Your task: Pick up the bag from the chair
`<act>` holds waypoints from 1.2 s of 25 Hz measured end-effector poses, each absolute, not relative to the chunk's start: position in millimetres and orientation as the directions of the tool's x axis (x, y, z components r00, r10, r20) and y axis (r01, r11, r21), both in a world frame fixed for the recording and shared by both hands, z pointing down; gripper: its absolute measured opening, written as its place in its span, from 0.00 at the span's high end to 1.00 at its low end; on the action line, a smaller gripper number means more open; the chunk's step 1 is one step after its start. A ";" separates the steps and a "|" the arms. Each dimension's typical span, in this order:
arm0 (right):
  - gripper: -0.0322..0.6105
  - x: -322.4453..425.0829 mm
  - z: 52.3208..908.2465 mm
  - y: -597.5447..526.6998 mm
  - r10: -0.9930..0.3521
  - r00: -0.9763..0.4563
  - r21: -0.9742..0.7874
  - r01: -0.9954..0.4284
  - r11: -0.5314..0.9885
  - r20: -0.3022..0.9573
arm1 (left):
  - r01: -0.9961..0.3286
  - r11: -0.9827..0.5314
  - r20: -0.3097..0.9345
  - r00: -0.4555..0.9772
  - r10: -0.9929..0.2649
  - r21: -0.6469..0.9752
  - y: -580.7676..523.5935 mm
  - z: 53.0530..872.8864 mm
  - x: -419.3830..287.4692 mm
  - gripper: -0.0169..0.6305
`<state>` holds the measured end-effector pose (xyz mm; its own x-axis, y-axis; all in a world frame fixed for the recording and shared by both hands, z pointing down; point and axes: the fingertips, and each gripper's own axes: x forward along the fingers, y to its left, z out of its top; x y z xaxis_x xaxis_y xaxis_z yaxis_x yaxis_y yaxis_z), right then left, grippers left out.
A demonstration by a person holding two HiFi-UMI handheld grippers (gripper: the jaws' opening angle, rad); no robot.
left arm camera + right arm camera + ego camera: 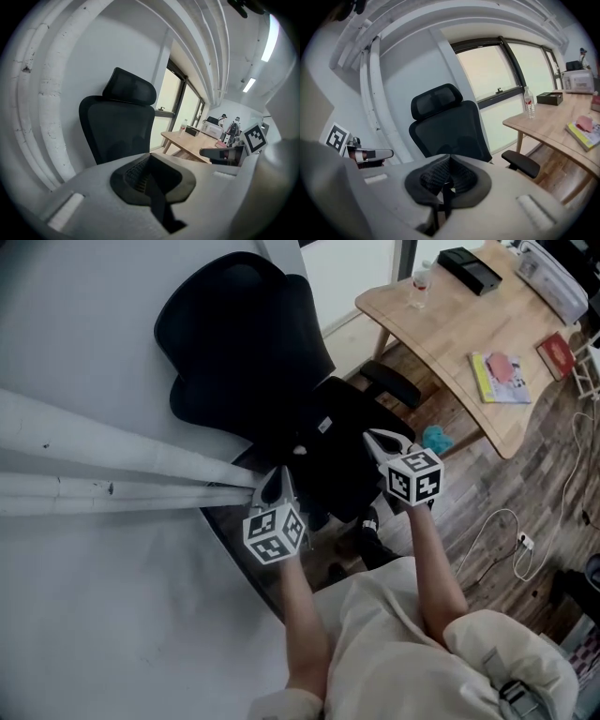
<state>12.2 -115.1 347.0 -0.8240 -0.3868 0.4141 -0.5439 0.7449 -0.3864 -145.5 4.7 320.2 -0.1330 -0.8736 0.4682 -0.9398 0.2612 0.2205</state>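
Nearest us, our left gripper (pixel 275 484) and right gripper (pixel 379 442) sit side by side, the right at 3 o'clock of the left, each with its jaws pressed together on nothing. Just past their tips, toward 12 o'clock, a dark mass that is probably the bag (pixel 339 457) lies on the seat of the black chair (pixel 234 343), though black on black blurs its outline. Farther off, at 2 o'clock, stands the wooden table (pixel 450 334) with a bottle (pixel 420 285) and a book (pixel 502 378).

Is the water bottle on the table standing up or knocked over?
Standing up. The bottle rises straight from the table, cap on top.
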 end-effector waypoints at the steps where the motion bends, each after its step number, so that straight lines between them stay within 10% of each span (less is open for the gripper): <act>1: 0.95 11.5 351.3 -121.3 -0.373 -0.829 -0.393 -0.535 0.748 0.417 | -0.937 0.275 0.471 -0.147 -0.870 0.214 2.0 321.9 -145.3 0.96; 30: 0.95 -68.0 537.7 -302.3 -0.435 -0.764 -0.350 -0.619 0.704 0.476 | -0.846 0.454 0.574 -0.232 -0.785 0.279 -107.0 564.0 -231.2 0.96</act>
